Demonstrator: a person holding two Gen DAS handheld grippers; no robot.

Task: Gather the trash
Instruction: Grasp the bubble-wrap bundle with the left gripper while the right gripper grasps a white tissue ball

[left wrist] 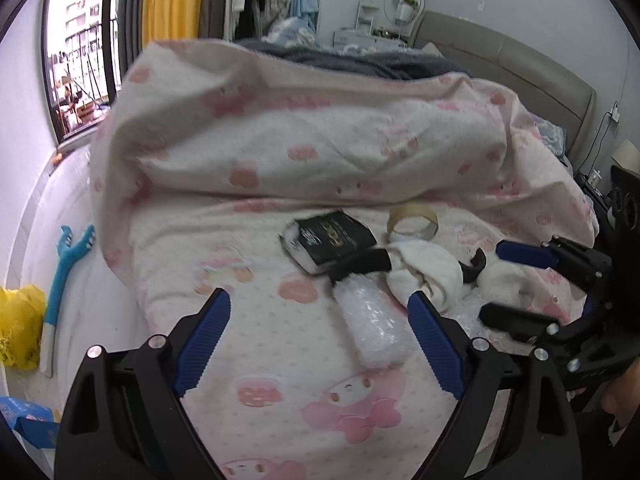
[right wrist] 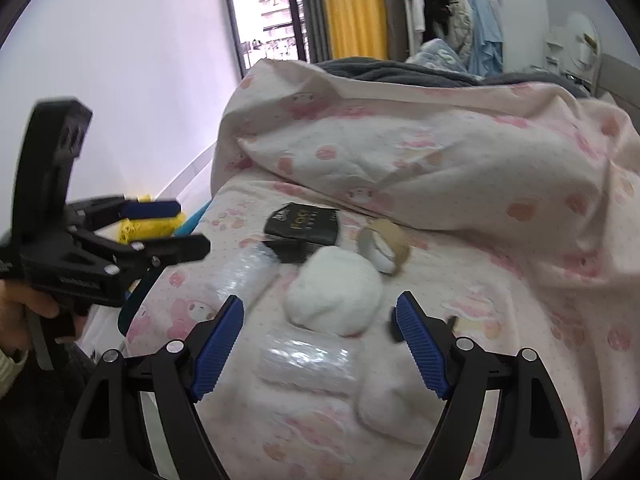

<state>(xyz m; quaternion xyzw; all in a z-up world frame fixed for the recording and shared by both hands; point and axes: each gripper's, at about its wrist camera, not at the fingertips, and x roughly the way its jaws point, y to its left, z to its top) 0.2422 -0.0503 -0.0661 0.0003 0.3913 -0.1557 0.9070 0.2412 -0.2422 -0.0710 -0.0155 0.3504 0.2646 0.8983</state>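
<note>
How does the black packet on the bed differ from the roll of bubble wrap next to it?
The black packet is dark, flat and printed with lettering; the bubble wrap roll is clear-white, rounded and plain. The packet looks opaque, while the roll is shiny and see-through. The packet lies farther up the bed; the roll lies nearer the grippers. Both lie loose on the pink patterned sheet, and no gripper holds either.

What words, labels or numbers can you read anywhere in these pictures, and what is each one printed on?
Black packet on the pink bedsheet: gold lettering, too blurred to read in either view.
Blue box on the floor: pale markings, too small and blurred to read.
Yellow bag: dark print, unreadable.
Tape roll, bubble wrap roll: no text visible.
Nothing can be quoted with confidence.
</note>
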